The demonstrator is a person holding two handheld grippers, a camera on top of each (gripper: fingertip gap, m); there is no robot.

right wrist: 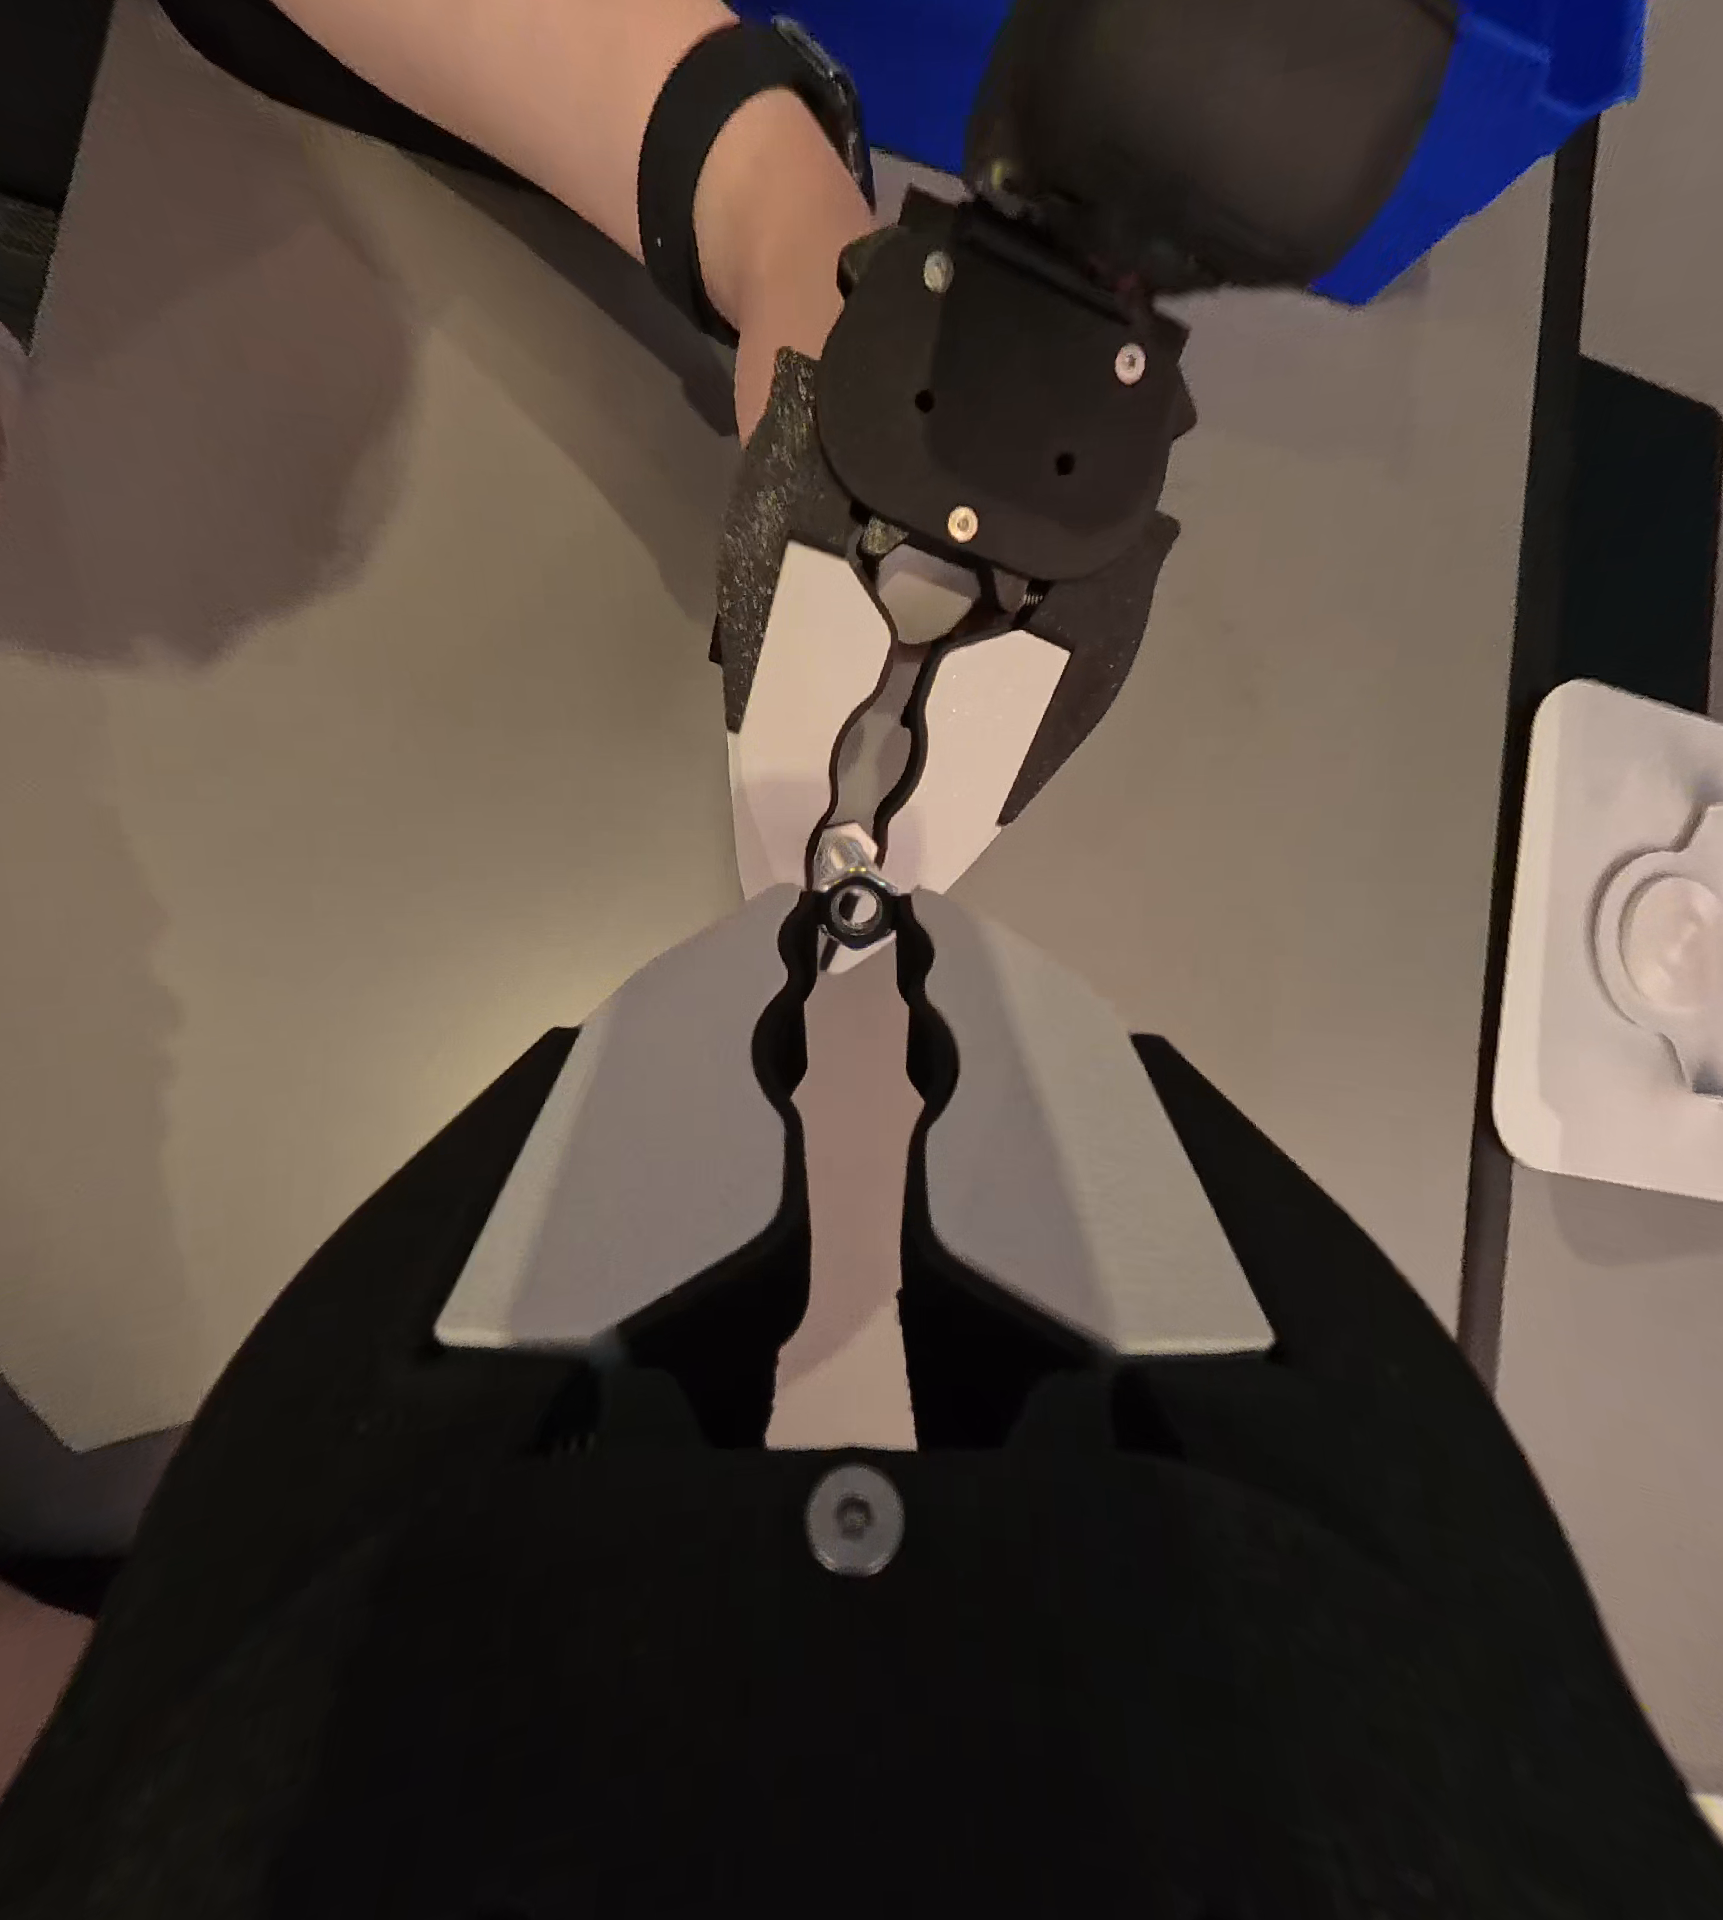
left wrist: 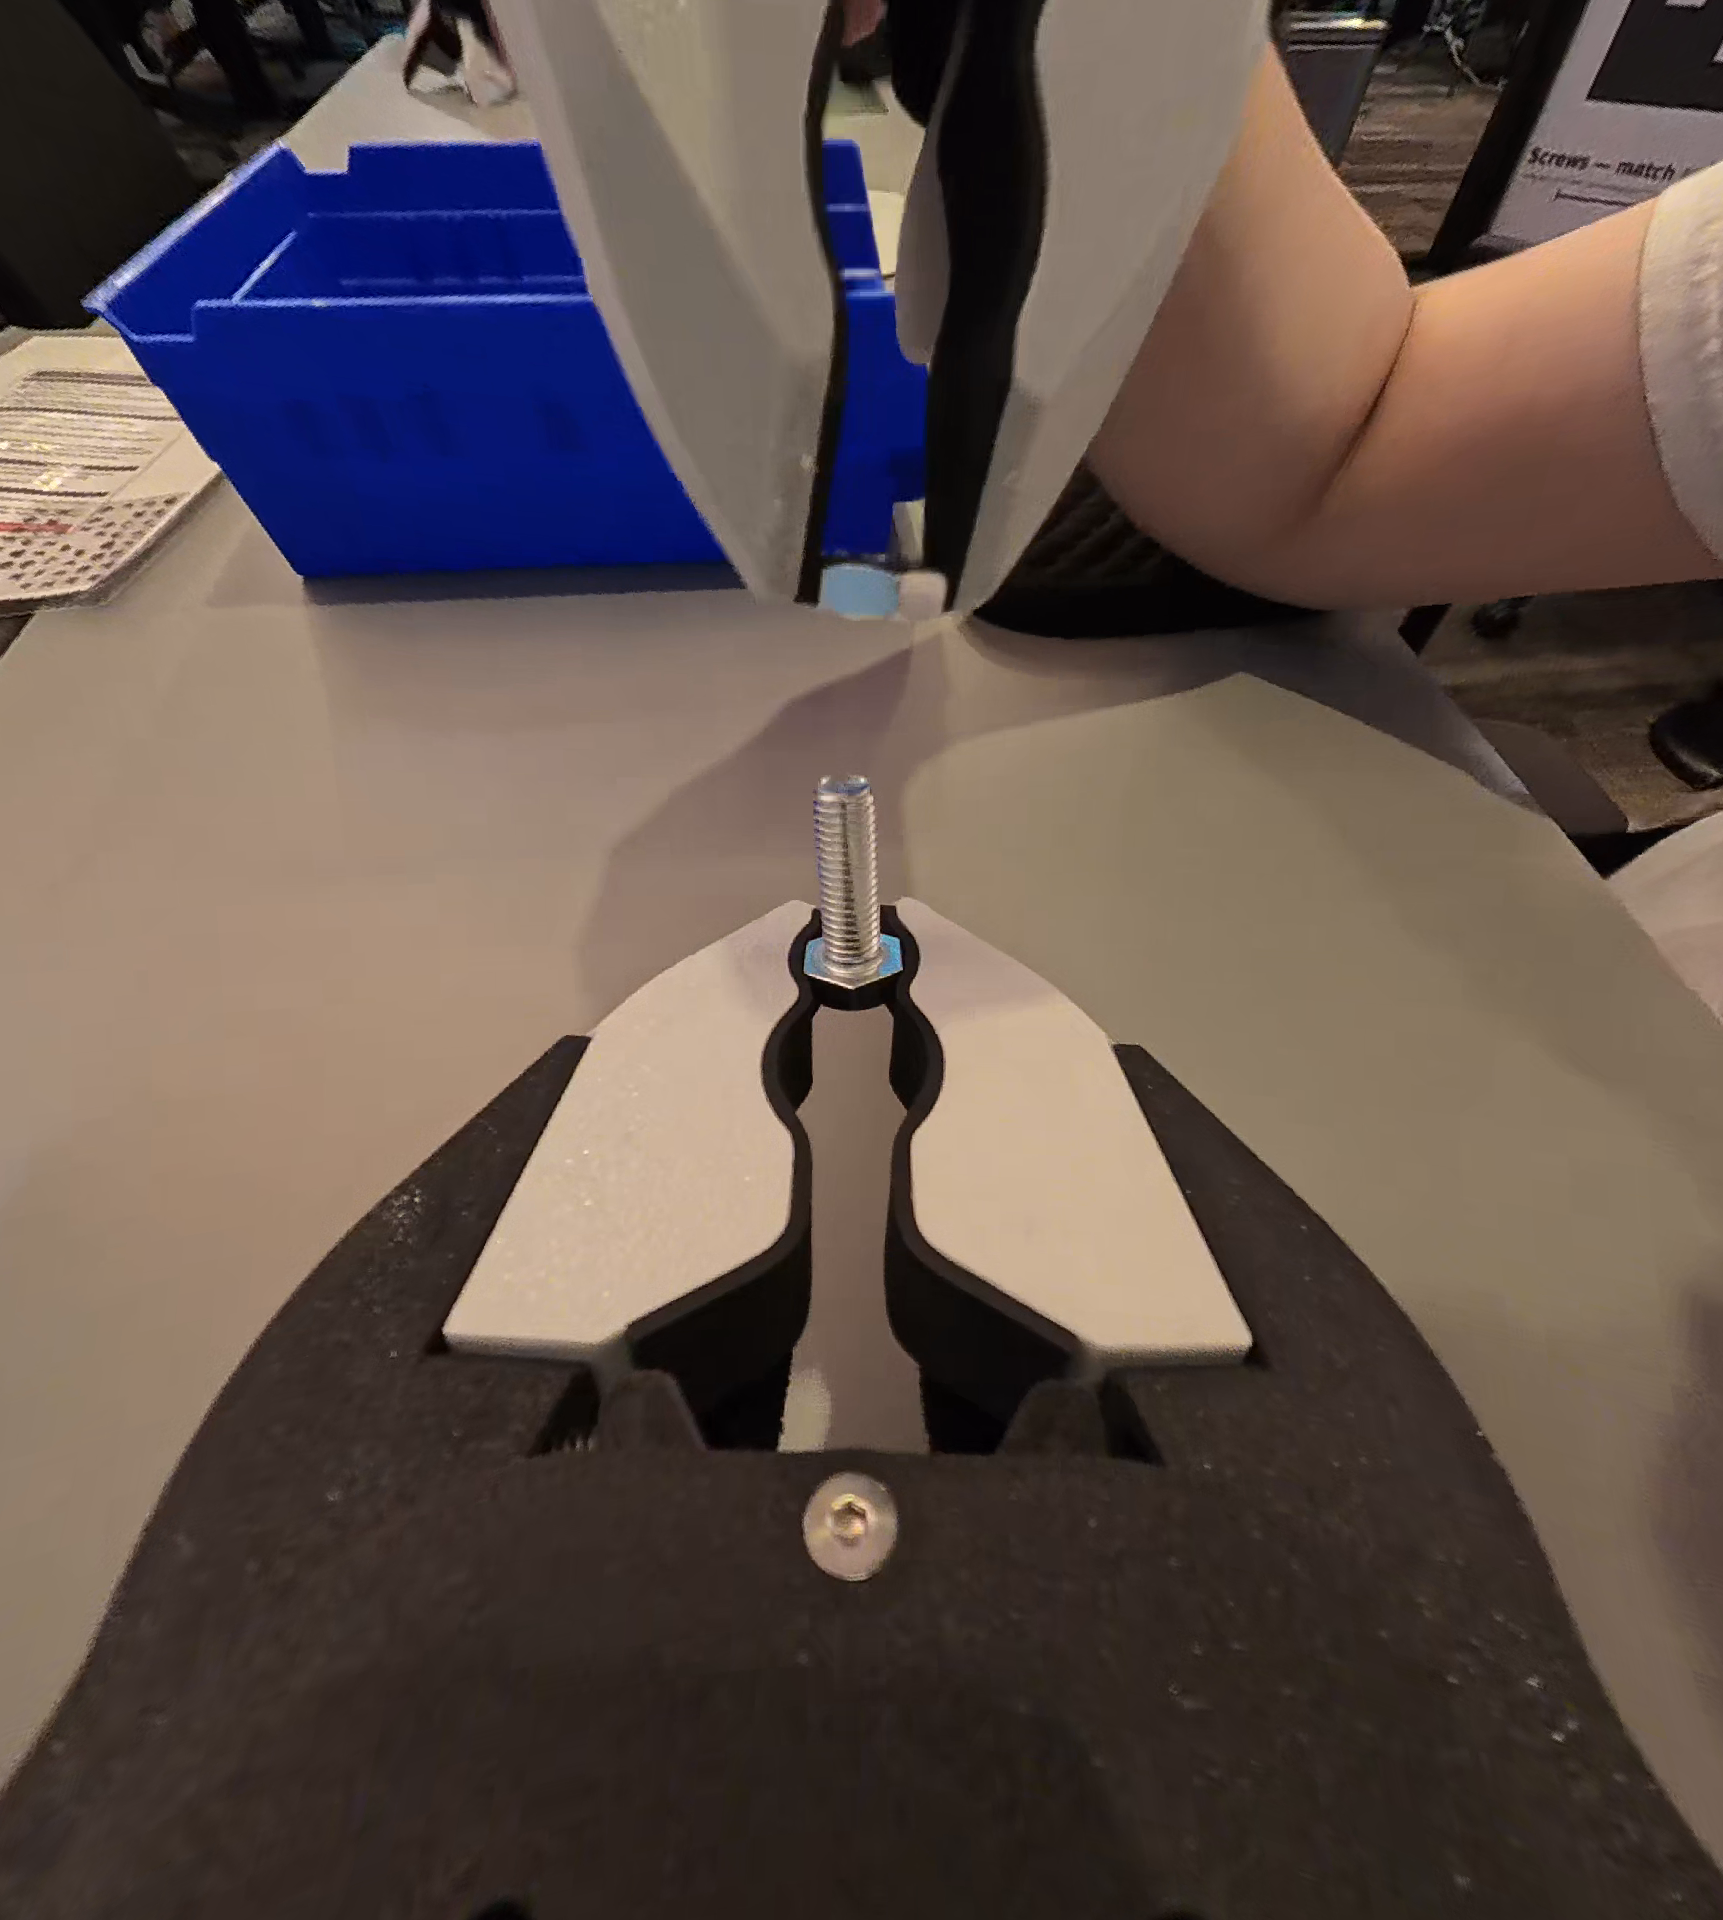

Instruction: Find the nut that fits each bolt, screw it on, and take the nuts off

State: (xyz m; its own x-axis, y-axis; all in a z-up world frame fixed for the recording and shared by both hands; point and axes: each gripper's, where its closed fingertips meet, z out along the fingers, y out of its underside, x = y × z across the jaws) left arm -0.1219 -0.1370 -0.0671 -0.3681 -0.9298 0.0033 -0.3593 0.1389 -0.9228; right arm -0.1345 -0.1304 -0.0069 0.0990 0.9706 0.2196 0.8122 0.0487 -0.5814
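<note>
My left gripper is shut on the hex head of a silver bolt, whose thread points up and away above the grey table. My right gripper comes down from above, shut on a small nut that sits a short way beyond the bolt's tip. In the right wrist view my right gripper pinches the nut at its tips, hole facing the camera. Right behind the nut is the bolt, held by the left gripper. I cannot tell if nut and bolt touch.
A blue bin stands at the back of the table and also shows in the right wrist view. A printed sheet lies at the far left. A white mounting plate sits at the right. A person's arm reaches in from the right. Spacing between my two grippers at the tips: around 6 centimeters.
</note>
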